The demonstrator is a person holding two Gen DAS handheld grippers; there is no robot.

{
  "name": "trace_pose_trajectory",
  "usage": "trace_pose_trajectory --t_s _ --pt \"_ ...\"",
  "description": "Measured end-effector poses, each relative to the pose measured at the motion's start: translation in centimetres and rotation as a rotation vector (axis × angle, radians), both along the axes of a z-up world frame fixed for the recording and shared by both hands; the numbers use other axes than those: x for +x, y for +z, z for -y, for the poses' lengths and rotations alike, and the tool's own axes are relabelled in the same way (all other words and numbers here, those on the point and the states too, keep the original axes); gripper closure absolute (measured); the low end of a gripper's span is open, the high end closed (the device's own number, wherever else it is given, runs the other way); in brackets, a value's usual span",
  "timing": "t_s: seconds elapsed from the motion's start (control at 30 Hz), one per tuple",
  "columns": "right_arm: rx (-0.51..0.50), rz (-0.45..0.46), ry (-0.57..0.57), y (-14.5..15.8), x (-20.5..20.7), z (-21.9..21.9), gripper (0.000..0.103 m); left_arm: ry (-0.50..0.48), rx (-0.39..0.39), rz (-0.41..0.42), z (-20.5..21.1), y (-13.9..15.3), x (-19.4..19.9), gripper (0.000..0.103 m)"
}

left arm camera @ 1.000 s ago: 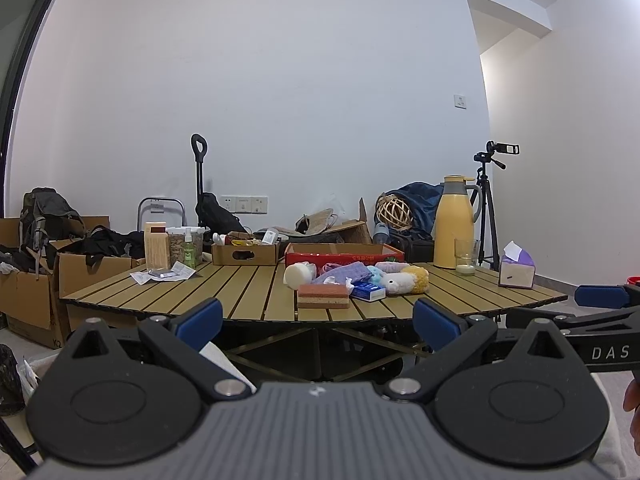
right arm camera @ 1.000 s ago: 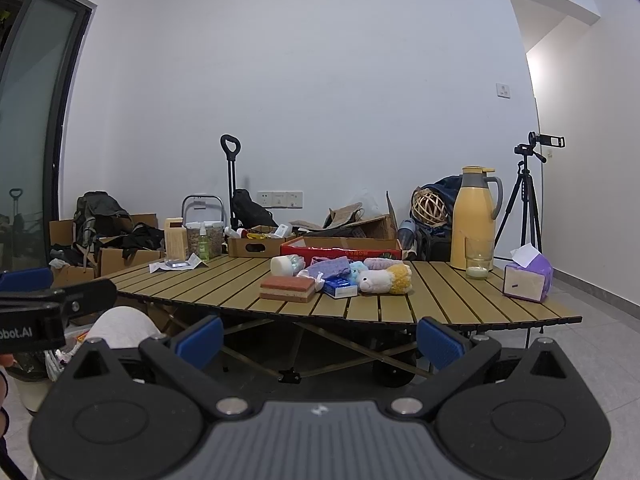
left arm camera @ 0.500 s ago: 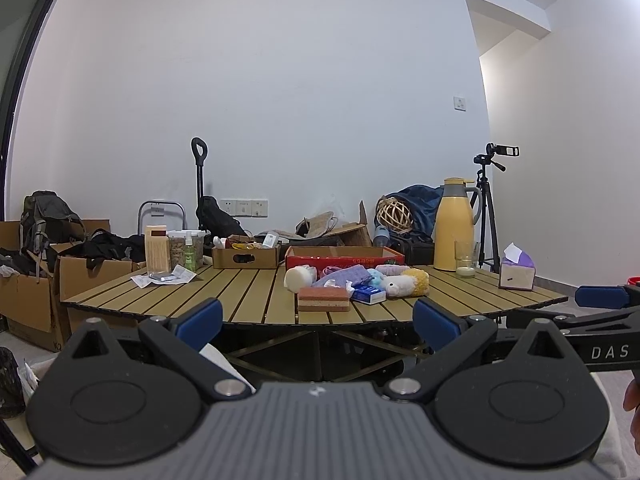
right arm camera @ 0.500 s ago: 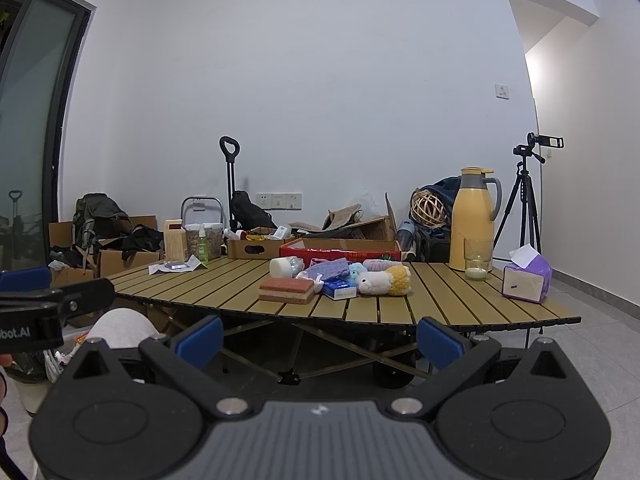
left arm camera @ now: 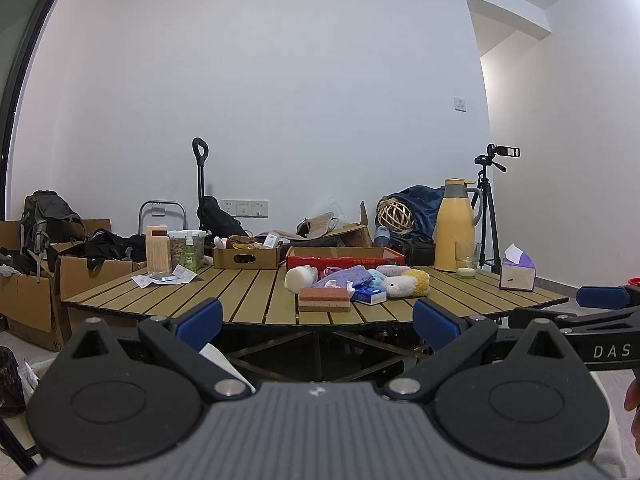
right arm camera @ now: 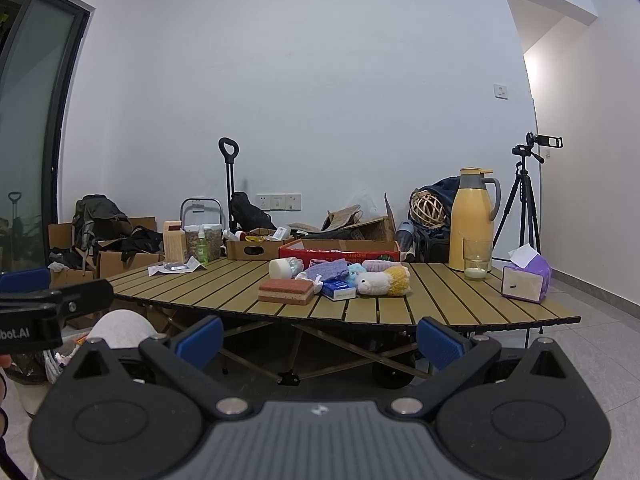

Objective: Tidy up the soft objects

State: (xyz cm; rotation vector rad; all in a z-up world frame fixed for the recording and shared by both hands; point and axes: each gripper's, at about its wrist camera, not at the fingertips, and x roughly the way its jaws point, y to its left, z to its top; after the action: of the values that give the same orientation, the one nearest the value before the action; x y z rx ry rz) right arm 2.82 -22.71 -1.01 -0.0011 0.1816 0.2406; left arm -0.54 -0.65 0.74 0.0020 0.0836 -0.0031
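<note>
Both grippers hang low, well short of the slatted table (left arm camera: 248, 292). The left gripper (left arm camera: 318, 316) has its jaws spread wide with nothing between them, and so does the right gripper (right arm camera: 320, 330). The soft stuff sits bunched mid-table: a sponge block (right arm camera: 285, 291) nearest, a purple cloth (right arm camera: 328, 269) behind it, a plush sheep (right arm camera: 384, 280) to the right, and a red box (right arm camera: 340, 251) at the far side.
</note>
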Motion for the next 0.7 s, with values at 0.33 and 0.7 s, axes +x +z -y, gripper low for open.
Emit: trace_pose_trajectory --t_s 0.33,0.7 --pt "0.000 0.000 0.000 -0.04 0.03 -0.02 0.000 0.000 0.000 0.001 -0.01 -0.06 -0.03 0.000" --pt "0.001 0.000 -0.002 -0.08 0.08 0.15 0.000 0.001 -0.004 0.003 -0.18 0.14 -0.10 0.000"
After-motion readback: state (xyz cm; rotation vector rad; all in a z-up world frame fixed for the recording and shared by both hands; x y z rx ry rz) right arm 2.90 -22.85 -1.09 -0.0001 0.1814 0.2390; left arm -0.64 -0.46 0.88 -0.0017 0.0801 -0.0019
